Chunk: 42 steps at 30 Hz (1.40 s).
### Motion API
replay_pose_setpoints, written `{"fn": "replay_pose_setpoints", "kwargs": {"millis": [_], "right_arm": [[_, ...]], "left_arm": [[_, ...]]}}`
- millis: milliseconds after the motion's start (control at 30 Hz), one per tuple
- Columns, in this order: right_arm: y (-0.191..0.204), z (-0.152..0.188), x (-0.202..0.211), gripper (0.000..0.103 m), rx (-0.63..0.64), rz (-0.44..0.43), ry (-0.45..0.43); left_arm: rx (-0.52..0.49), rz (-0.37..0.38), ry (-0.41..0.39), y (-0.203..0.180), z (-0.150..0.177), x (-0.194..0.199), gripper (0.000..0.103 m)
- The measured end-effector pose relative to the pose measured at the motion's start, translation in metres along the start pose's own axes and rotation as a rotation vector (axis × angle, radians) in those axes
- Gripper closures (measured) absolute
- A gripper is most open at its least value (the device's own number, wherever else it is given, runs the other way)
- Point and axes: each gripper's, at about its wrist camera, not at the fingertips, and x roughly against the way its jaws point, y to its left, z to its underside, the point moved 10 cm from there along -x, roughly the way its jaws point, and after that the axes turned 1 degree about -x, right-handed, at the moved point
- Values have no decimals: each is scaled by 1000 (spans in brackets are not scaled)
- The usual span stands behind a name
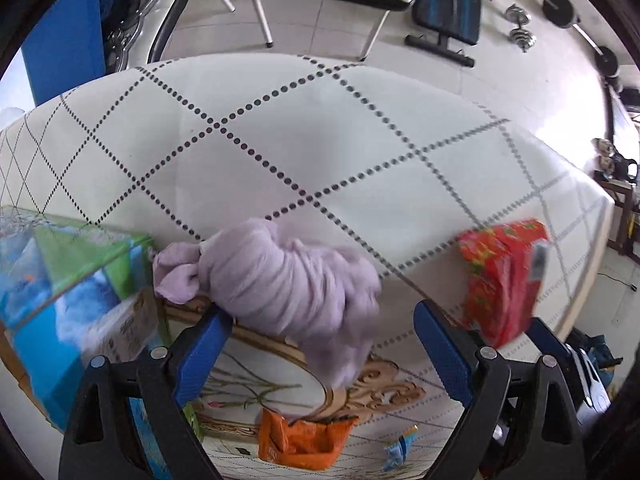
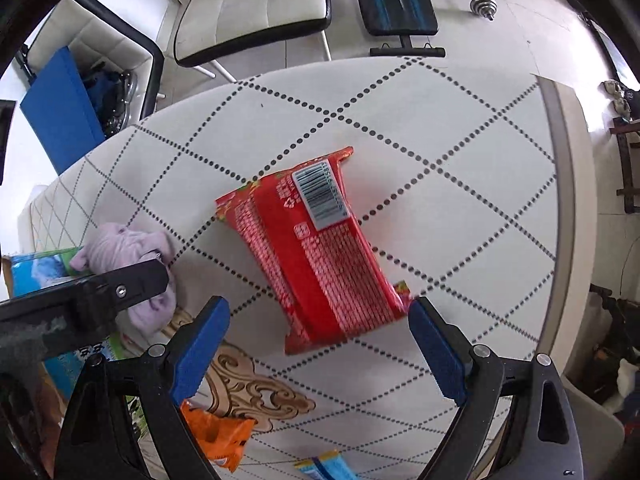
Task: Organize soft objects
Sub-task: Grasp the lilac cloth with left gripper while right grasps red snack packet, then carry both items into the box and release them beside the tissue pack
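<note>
Both sets of jaws stand wide and empty. The left gripper (image 1: pixel 322 344) hangs over the crumpled lilac cloth bundle (image 1: pixel 280 280), whose near edge lies between its blue pads without touching either. The right gripper (image 2: pixel 320 344) points down at the red crinkly plastic snack packet (image 2: pixel 316 248), barcode side up, its near end just ahead of the open pads. The cloth looks light, limp and easy to bunch, so a pinch across the thick rolled middle should gather more than a loose corner would. The packet looks light too, but slick and puffy, liable to squirm out; I'd take it across its narrow width near the middle, not by the crimped end. Moving outward, both lie on the white table (image 2: pixel 440 140) with its dotted diamond cover, cloth to the left, packet to the right, well apart. Beside the cloth sits a blue and green printed carton (image 1: pixel 72 280), touching or nearly so, which crowds that side. Nearer the camera lie an orange foil pouch (image 1: pixel 304 440) and a small blue wrapper (image 2: pixel 328 468). The far stretch of table is open, while its right edge (image 2: pixel 564 200) runs fairly near the packet, with white chairs (image 2: pixel 256 12) beyond.
</note>
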Motion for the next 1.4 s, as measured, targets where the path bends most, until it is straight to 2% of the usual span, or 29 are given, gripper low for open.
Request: {"fn": "replay_pose_setpoints", "kwargs": {"millis": [67,100,133,167,233,267,300,433,600,733,900,1033,1167,1300,1400], "right_arm": [[-1,-3,-6,10,0,3,6],[-1,-3,-10,13,-1,0,15],[0,-2,-13,20,-2,1,26],[-2,-2,-16,23,-3,10,36],[-2,-3,-17,34,9,36,34],[-4,-4,-16,39,13,65,25],[-3,-4,-15,44,12,55,18],[-4,-1,-12,50,-6,31,18],[-11,11,4,53,-10,36,-4],[-5,26,26,53,-15,10,-40],[10,58,79,53,4,-35,-95],[49,92,126,53,44,-76,-142],[110,130,159,53,89,-117,-178],[183,168,165,53,122,-166,-172],[241,186,153,53,152,-176,-151]], "left_arm": [[11,-17,8,2,-6,-8,10],[17,-24,9,3,-9,-10,11],[24,-33,4,4,-10,-12,13],[25,-36,-4,4,-12,-12,24],[21,-21,-35,1,-12,-9,36],[12,-25,-50,-1,-13,-5,52],[-2,-29,-64,-3,-12,-3,64],[-46,-27,-76,-12,-4,-2,65],[-84,-16,-109,-14,14,8,65],[-131,18,-172,-15,33,37,65],[-187,87,-268,-2,73,95,65],[-219,119,-351,36,113,145,65],[-214,116,-399,99,144,176,65],[-176,88,-407,164,161,186,65],[-124,58,-402,227,166,184,65]]}}
